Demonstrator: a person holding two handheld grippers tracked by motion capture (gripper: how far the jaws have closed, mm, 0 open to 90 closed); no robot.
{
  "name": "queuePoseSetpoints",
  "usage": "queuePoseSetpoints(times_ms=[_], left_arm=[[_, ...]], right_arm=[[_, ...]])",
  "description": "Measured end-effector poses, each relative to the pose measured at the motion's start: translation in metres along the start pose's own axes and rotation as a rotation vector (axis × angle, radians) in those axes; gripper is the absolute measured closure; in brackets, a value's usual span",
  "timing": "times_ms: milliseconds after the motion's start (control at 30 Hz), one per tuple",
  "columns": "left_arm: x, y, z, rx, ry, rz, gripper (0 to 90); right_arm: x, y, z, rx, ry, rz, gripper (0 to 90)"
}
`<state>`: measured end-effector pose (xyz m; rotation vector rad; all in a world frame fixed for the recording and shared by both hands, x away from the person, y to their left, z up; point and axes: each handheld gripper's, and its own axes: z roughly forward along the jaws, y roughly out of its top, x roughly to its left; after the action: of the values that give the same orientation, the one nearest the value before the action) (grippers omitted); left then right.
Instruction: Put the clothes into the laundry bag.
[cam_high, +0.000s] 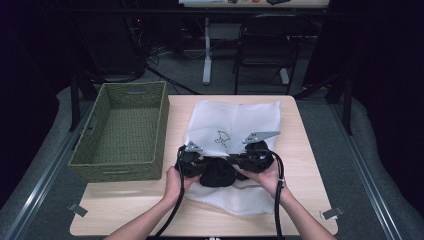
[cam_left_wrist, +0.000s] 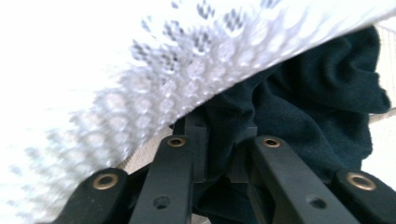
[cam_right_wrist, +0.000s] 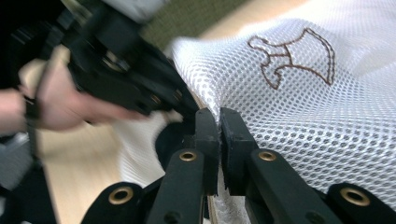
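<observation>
dark room, wood table (cam_high: 310, 150); both fingers pinched shut on mesh bag (cam_high: 235, 120); basket (cam_high: 125, 135) left.

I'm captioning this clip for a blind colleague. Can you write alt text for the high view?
A person's two hands press a tool each, the left tool and the right tool, against a dark garment at the mouth of a white mesh laundry bag on a wooden table. A green woven basket stands left.

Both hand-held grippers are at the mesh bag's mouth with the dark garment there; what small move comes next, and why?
Probably push the dark garment deeper: the right hand-held gripper pinches the white mesh bag edge, the left hand-held gripper grips the cloth, which bulges at the mouth.
</observation>
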<state>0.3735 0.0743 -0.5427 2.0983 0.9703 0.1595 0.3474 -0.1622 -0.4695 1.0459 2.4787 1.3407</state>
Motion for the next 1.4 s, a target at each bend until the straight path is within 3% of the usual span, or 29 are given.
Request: queuePoseSetpoints(times_ms=[167, 233, 267, 367, 600, 833, 867, 1033, 1133, 1267, 1400], left_arm=[[-0.001, -0.001, -0.006, 0.022, -0.006, 0.009, 66.7], [-0.001, -0.001, -0.008, 0.039, -0.012, 0.016, 61.6], [-0.002, 0.0, -0.01, 0.051, -0.015, 0.021, 50.2], [-0.005, 0.0, -0.015, 0.07, -0.01, 0.04, 40.2], [-0.013, -0.005, -0.03, 0.084, 0.007, 0.062, 24.4], [-0.023, -0.01, -0.038, 0.092, -0.006, 0.073, 18.2], [-0.026, -0.012, -0.035, 0.118, -0.011, 0.091, 17.3], [-0.028, -0.022, -0.019, 0.171, -0.006, 0.093, 17.9], [-0.031, -0.029, -0.01, 0.191, -0.001, 0.101, 23.2], [-0.034, -0.034, -0.006, 0.157, -0.019, 0.09, 46.4], [-0.037, -0.033, -0.005, 0.119, -0.009, 0.087, 69.3]], right_arm=[[-0.006, -0.01, 0.01, 0.082, -0.039, -0.003, 86.8], [-0.006, -0.011, 0.011, 0.088, -0.044, -0.003, 86.8], [-0.007, -0.013, 0.011, 0.092, -0.045, -0.001, 86.8], [-0.007, -0.012, 0.01, 0.088, -0.055, -0.012, 86.8], [-0.006, -0.012, 0.01, 0.089, -0.061, -0.019, 86.8], [-0.006, -0.012, 0.012, 0.092, -0.067, -0.019, 86.7], [-0.006, -0.012, 0.012, 0.094, -0.066, -0.018, 86.7], [-0.005, -0.012, 0.013, 0.097, -0.071, -0.021, 86.6], [-0.005, -0.012, 0.014, 0.102, -0.071, -0.02, 86.6], [-0.005, -0.013, 0.017, 0.109, -0.069, -0.027, 86.6], [-0.002, -0.012, 0.018, 0.11, -0.067, -0.032, 86.8]])
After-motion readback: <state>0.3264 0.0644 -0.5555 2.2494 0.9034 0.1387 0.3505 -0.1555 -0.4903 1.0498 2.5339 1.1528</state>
